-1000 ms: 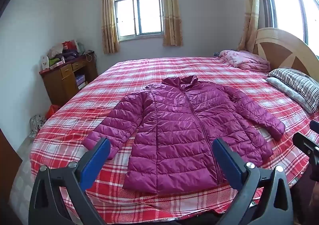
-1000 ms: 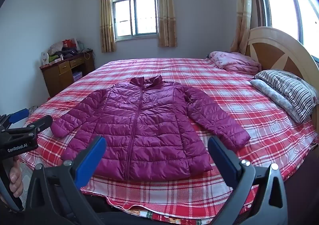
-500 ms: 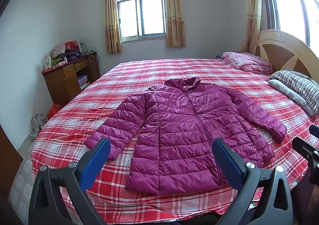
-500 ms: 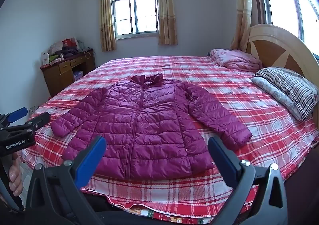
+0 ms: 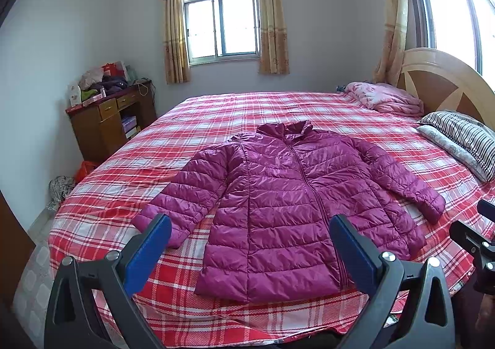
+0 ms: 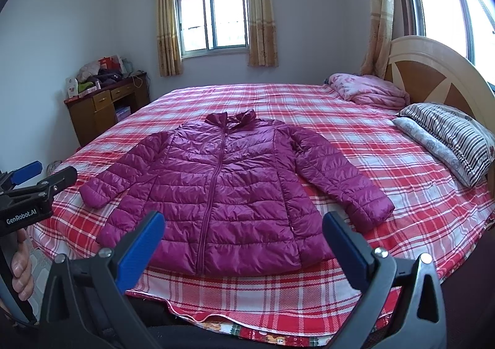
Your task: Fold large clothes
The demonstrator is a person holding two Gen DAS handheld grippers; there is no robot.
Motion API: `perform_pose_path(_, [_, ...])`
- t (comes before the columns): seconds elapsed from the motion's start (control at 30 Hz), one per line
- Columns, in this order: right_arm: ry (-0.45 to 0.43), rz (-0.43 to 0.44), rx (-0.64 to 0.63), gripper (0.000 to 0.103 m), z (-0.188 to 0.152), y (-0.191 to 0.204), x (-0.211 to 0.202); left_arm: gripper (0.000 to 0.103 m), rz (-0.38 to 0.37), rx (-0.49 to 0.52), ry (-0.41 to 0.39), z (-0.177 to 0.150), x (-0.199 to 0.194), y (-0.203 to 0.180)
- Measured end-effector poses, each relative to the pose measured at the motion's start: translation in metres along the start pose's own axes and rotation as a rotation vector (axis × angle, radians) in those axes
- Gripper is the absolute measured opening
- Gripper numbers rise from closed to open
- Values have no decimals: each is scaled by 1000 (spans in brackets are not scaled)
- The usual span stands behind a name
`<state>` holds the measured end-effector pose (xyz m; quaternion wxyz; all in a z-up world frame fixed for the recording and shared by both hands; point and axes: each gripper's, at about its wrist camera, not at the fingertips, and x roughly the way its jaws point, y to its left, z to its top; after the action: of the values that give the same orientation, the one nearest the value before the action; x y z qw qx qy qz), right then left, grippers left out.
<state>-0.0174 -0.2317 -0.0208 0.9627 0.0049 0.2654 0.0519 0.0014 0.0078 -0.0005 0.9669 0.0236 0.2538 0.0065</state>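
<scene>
A magenta quilted puffer jacket lies flat and zipped on the red plaid bed, collar away from me, both sleeves spread out. It also shows in the right wrist view. My left gripper is open and empty, held above the near bed edge in front of the jacket's hem. My right gripper is open and empty, also short of the hem. The left gripper also shows at the left edge of the right wrist view.
Striped pillows and a folded pink blanket lie by the wooden headboard on the right. A cluttered wooden desk stands by the left wall. Curtained windows are at the back.
Both grippers have drifted slightly, so the jacket sits a little differently in the views. The jaws stay open and the jacket has not moved.
</scene>
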Motion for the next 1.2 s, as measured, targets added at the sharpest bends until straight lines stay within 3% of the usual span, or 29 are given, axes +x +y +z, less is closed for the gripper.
perform_pose_path(1.2, [13,11,2,103,-2,2,3,102,7,-9,-7,0,-2,3])
